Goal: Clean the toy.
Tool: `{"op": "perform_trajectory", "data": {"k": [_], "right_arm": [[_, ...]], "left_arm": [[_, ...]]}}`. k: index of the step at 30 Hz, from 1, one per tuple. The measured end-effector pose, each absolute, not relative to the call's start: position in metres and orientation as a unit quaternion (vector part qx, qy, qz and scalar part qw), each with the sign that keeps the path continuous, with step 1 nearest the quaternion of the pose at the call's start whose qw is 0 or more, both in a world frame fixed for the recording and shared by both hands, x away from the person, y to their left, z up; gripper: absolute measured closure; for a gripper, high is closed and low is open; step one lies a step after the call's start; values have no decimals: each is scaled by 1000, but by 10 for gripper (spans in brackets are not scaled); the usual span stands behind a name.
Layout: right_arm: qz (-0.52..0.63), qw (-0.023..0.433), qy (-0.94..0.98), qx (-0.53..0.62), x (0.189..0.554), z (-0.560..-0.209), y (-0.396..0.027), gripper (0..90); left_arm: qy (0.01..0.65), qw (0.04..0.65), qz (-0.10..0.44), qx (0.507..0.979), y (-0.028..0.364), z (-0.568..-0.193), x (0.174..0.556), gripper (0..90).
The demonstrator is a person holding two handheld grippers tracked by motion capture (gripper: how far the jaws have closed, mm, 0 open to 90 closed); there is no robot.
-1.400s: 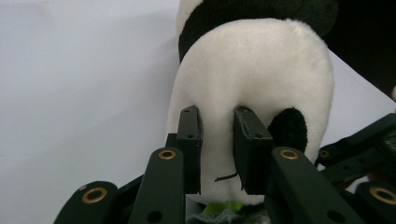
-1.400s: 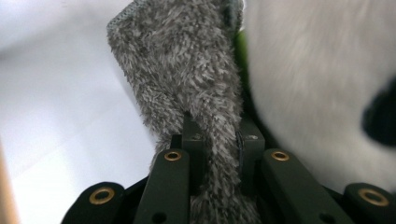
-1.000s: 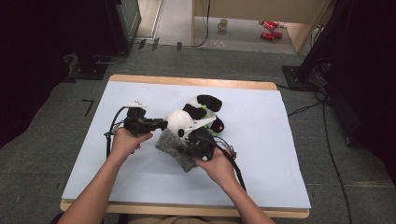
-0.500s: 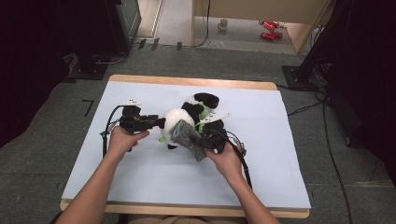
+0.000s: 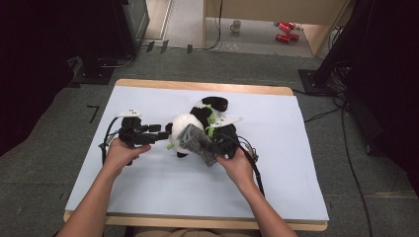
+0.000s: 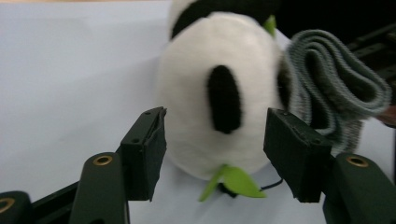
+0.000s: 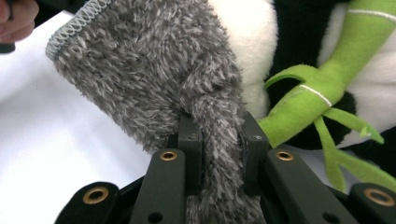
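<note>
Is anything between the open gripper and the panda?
Nothing visible. The left gripper has just been opening its jaws, and the panda sits right past them with bare table beside it. The grey cloth is off to the side, pinched by the right gripper.

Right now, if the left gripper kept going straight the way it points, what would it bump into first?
Most likely the panda toy: the left gripper has its jaws apart and aimed at its white head; the grey cloth lies just beside.

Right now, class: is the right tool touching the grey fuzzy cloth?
Touching. In the right gripper view, the right tool has both jaws pressed against a bunched fold of the grey fuzzy cloth.
</note>
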State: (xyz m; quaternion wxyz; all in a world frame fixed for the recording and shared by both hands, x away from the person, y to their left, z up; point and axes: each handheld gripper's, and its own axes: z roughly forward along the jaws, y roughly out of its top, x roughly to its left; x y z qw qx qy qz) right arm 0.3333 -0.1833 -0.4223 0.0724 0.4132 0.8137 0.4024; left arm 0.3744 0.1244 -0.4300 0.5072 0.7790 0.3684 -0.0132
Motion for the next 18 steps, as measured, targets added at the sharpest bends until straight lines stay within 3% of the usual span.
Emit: {"op": "perform_trajectory", "data": {"k": [6, 11, 18], "right_arm": [[411, 52, 807, 421, 336, -421, -184, 774], [440, 33, 790, 426, 334, -408, -197, 778], [461, 65, 760, 453, 333, -383, -238, 778]], "left_arm": [[346, 469, 15, 813, 96, -445, 371, 403], [350, 480, 36, 804, 95, -446, 374, 467], [380, 483, 33, 788, 104, -450, 384, 470]]}}
